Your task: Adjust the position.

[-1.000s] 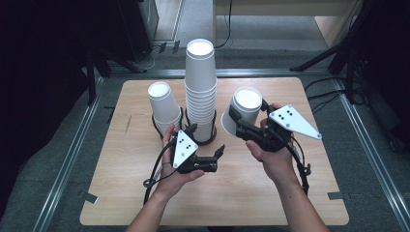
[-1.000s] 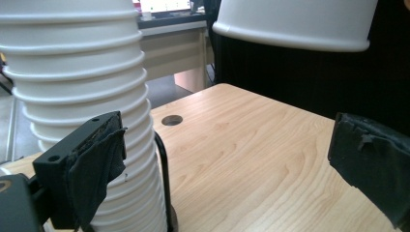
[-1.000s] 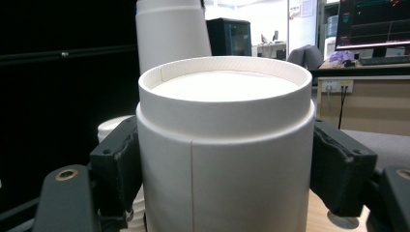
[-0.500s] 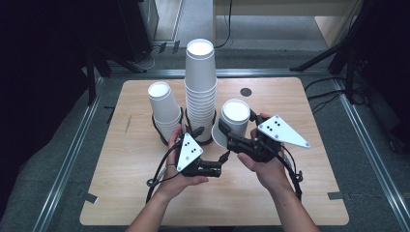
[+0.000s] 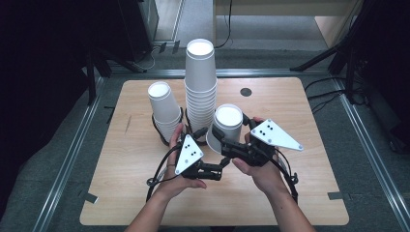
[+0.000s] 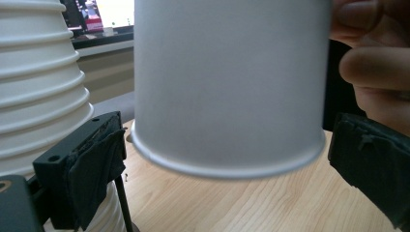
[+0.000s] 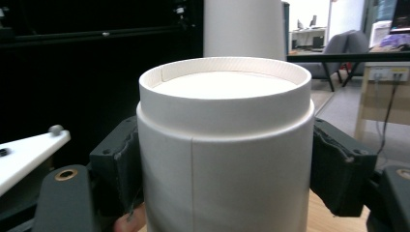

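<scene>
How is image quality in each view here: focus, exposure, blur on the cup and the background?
High view: even light on the table, dark surroundings, the held cup sharp. Left gripper view: that cup is soft and out of focus, a bright patch behind it blown out at the top. Right gripper view: the cup between the right gripper jaws is crisp, the left background dark, the room at right bright and hazy.

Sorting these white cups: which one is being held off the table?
The upside-down cup clamped in the right tongs, beside the tall stack.
</scene>
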`<state>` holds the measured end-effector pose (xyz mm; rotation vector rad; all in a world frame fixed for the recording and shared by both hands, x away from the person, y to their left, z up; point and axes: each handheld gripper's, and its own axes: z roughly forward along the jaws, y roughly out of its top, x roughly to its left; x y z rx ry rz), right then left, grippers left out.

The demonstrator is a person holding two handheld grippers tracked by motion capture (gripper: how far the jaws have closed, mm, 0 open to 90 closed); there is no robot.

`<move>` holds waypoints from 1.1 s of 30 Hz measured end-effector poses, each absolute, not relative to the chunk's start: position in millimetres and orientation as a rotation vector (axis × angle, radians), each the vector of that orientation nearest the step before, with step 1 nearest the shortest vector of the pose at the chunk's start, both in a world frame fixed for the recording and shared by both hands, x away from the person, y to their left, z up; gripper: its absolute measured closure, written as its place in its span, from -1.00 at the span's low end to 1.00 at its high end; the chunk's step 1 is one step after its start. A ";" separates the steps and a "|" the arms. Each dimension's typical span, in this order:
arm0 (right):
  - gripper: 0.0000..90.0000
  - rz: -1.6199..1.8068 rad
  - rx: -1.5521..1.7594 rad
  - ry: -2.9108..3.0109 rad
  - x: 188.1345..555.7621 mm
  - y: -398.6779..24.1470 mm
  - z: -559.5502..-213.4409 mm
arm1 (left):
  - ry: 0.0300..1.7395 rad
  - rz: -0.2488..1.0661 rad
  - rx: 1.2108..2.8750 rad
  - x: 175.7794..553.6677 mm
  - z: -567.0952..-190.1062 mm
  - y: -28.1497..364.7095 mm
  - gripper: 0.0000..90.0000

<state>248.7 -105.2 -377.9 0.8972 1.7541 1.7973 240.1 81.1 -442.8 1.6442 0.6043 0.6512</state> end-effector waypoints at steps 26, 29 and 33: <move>-0.52 1.854 0.891 1.796 246.8 -104.0 -383.1 | 0.582 0.616 1.645 243.4 -446.4 82.9 -0.89; -0.53 1.852 0.888 1.798 246.7 -104.5 -382.9 | 0.579 0.621 1.644 243.3 -446.6 83.0 -0.87; -0.54 1.861 0.893 1.803 247.6 -105.6 -382.7 | 0.573 0.630 1.640 243.1 -446.7 83.0 -0.86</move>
